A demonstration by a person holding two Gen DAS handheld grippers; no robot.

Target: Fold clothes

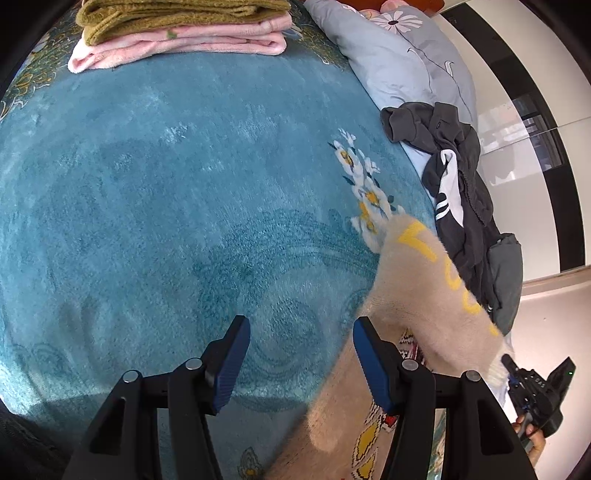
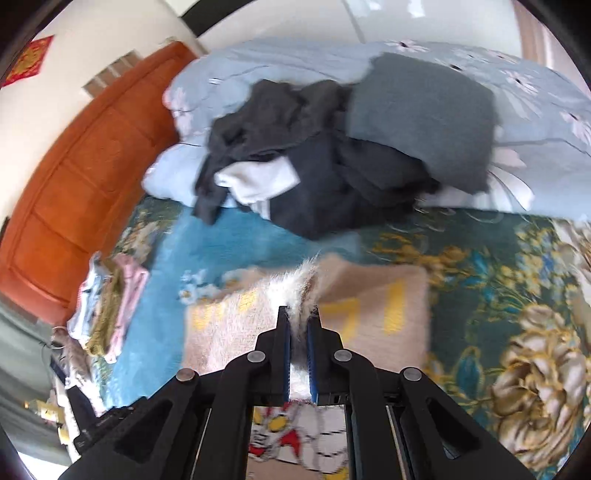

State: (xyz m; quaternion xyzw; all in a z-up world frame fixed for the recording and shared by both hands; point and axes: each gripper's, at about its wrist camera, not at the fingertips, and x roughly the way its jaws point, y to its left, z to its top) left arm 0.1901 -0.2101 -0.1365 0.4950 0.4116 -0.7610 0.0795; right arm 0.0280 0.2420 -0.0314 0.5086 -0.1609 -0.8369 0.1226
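Observation:
A fluffy beige sweater (image 1: 417,291) with yellow letters and a cartoon figure lies on the blue blanket (image 1: 184,192) at the right. My left gripper (image 1: 299,328) is open and empty, its right finger beside the sweater's edge. My right gripper (image 2: 299,314) is shut on a white fluffy edge of the beige sweater (image 2: 369,306) and holds it up. The right gripper also shows in the left wrist view (image 1: 532,384) at the lower right, with the sweater's end in it.
A stack of folded clothes, olive on pink (image 1: 177,33), sits at the blanket's far side. A pile of dark unfolded clothes (image 2: 321,155) and a grey folded piece (image 2: 421,114) lie on the pale blue floral quilt (image 2: 535,110). An orange headboard (image 2: 74,173) stands on the left.

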